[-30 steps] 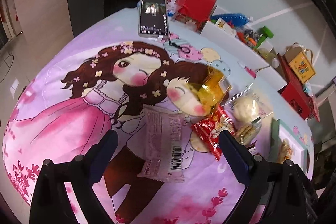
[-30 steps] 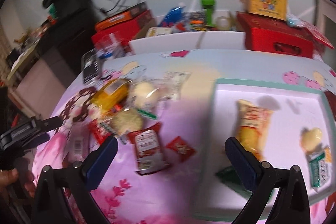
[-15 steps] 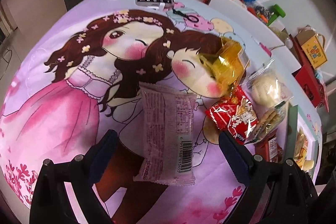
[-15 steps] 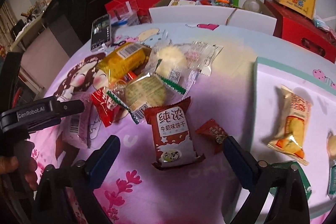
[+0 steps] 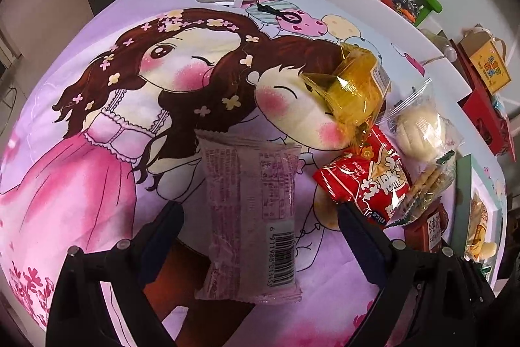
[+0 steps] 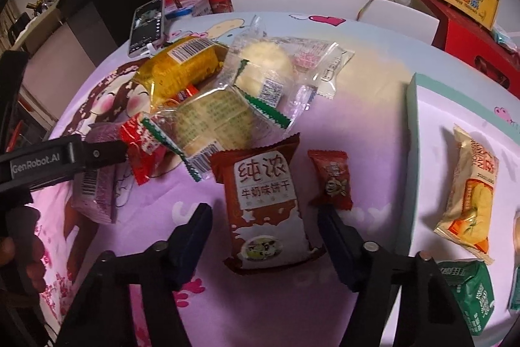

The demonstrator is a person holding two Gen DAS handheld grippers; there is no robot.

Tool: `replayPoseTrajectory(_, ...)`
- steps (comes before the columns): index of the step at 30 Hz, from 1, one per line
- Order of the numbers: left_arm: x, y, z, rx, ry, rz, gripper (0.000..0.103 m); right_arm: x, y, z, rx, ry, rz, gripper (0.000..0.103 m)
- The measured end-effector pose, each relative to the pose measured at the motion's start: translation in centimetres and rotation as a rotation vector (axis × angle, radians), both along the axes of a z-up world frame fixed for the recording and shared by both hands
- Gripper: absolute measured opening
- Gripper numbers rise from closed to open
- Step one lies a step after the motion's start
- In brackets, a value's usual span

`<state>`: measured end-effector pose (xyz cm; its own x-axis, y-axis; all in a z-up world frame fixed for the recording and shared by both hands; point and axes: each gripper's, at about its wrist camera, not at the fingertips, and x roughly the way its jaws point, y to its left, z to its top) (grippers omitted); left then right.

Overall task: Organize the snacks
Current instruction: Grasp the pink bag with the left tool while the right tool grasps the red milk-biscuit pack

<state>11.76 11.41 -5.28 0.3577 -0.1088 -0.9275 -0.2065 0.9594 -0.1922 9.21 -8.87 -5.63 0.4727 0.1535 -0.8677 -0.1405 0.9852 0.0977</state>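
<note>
Left wrist view: we see the left gripper (image 5: 258, 226) spread wide astride a pale pink crinkled plastic snack packet (image 5: 250, 217) lying on the cartoon-print tablecloth (image 5: 97, 152), pads clear. Right wrist view: the right gripper (image 6: 265, 231), jaws just closing, brackets a brown milk-biscuit pouch (image 6: 265, 207) beside the white tray (image 6: 432, 152). We judge both grasps pending; next, closing onto each.

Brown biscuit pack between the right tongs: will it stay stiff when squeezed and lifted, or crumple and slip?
The brown biscuit pack looks puffy, with crimped ends, so its film will probably dent before the tongs bite. Its glossy wrapper may slip a little. It lies flat on the cloth, so it shouldn't roll, and it is probably light; the biscuits inside may crack under a hard squeeze.
</note>
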Motion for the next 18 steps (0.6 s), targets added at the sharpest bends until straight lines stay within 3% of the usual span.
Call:
replayPoseTrajectory(9,-0.18,-0.51,0.34,0.041,0.005,-0.03,0.093,-0.06,-0.08,0.02,-0.019,-0.005,-0.001,0.054)
replayPoseTrajectory(12,-0.17,-0.41,0.36,0.051,0.008,-0.03,0.075,-0.08,-0.02,0.01,-0.019,-0.006,-0.002,0.054)
replayPoseTrajectory(18,-0.07,-0.54,-0.28,0.071,0.031,-0.034,0.072,-0.09,0.09,0.02,-0.01,-0.004,-0.001,0.051)
